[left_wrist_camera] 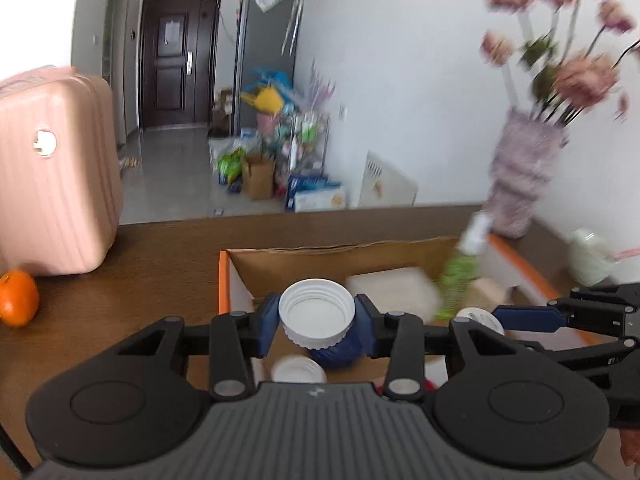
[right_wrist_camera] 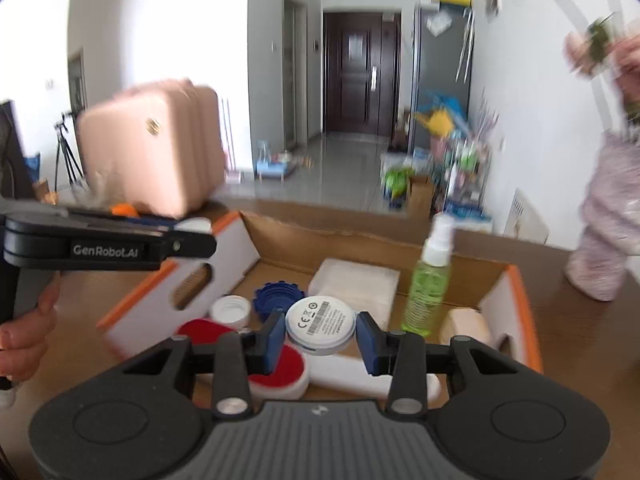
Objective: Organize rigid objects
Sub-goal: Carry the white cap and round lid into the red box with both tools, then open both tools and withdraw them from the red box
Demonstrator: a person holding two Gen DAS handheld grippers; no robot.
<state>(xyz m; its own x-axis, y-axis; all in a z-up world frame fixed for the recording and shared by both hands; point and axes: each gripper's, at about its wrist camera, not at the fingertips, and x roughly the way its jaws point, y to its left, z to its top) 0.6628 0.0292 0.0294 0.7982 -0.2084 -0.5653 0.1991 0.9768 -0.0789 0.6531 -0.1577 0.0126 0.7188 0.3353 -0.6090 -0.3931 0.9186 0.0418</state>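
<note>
An open cardboard box (left_wrist_camera: 340, 254) with orange-edged flaps (right_wrist_camera: 180, 284) sits on the brown table. My left gripper (left_wrist_camera: 317, 318) is shut on a white screw cap (left_wrist_camera: 317, 312), held above the box over a blue lid (left_wrist_camera: 334, 354). My right gripper (right_wrist_camera: 320, 330) is shut on a white round disc (right_wrist_camera: 320, 322) with a printed label, held over the box. In the box lie a blue lid (right_wrist_camera: 276, 298), a white cap (right_wrist_camera: 230, 310), red-and-white pieces (right_wrist_camera: 280, 368), a white pad (right_wrist_camera: 354, 284), and a green spray bottle (right_wrist_camera: 430, 284). The left gripper shows side-on in the right wrist view (right_wrist_camera: 192, 226).
A pink suitcase (left_wrist_camera: 52, 172) stands on the table at the left with an orange (left_wrist_camera: 18, 298) beside it. A vase of pink flowers (left_wrist_camera: 524, 176) and a white jar (left_wrist_camera: 590, 256) stand at the right. The table's far edge (left_wrist_camera: 280, 214) runs behind the box.
</note>
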